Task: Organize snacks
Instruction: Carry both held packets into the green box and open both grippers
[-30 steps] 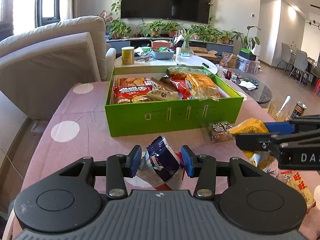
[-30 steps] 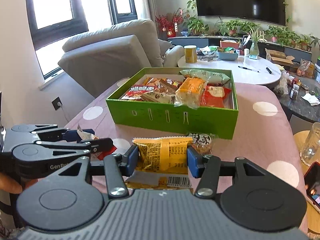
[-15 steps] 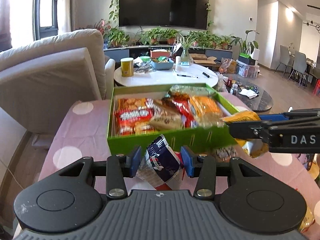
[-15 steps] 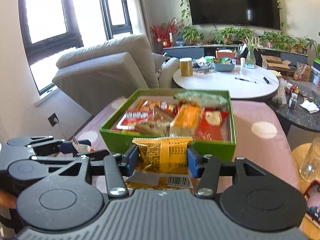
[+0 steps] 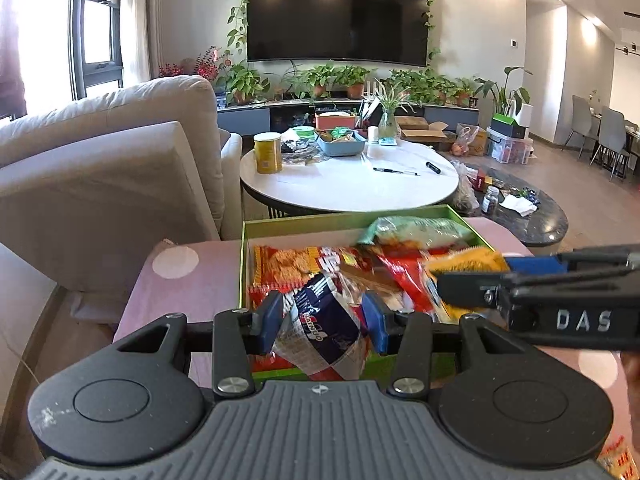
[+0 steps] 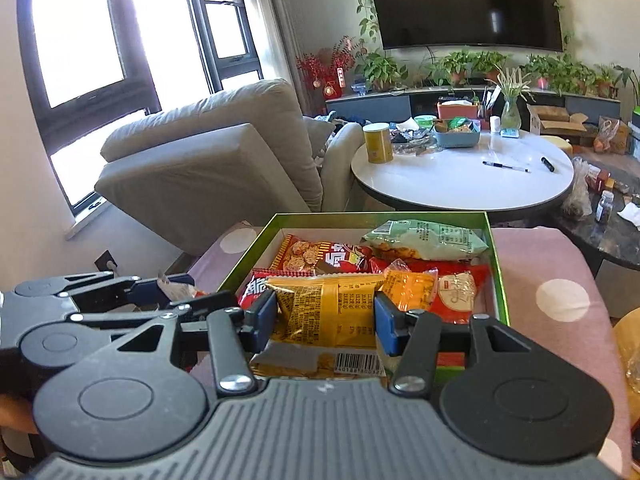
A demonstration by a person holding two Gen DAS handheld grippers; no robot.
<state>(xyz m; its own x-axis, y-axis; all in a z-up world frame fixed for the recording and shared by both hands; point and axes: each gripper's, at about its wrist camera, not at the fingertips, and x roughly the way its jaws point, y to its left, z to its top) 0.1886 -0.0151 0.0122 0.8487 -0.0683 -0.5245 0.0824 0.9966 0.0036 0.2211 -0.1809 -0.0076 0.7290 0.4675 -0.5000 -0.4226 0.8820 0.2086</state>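
Observation:
A green box (image 5: pixel 304 227) (image 6: pixel 498 264) full of snack packets stands on the pink dotted tablecloth. My left gripper (image 5: pixel 323 322) is shut on a blue and white snack packet (image 5: pixel 324 328) and holds it over the box's near left part. My right gripper (image 6: pixel 326 320) is shut on a yellow snack packet (image 6: pixel 328 312) and holds it over the box's near edge. The right gripper also shows in the left wrist view (image 5: pixel 472 280), with the yellow packet (image 5: pixel 464 260) above the box's right side. The left gripper shows at the left in the right wrist view (image 6: pixel 176 292).
The pink tablecloth (image 6: pixel 552 256) extends to the right of the box. A beige sofa (image 5: pixel 100 160) stands to the left. A round white table (image 5: pixel 352 180) with a yellow can (image 5: pixel 267 153) and pens lies beyond the box. A dark low table (image 5: pixel 528 216) is at right.
Both grippers have risen and moved forward with their packets, from above the tablecloth in front of the box to above the box itself.

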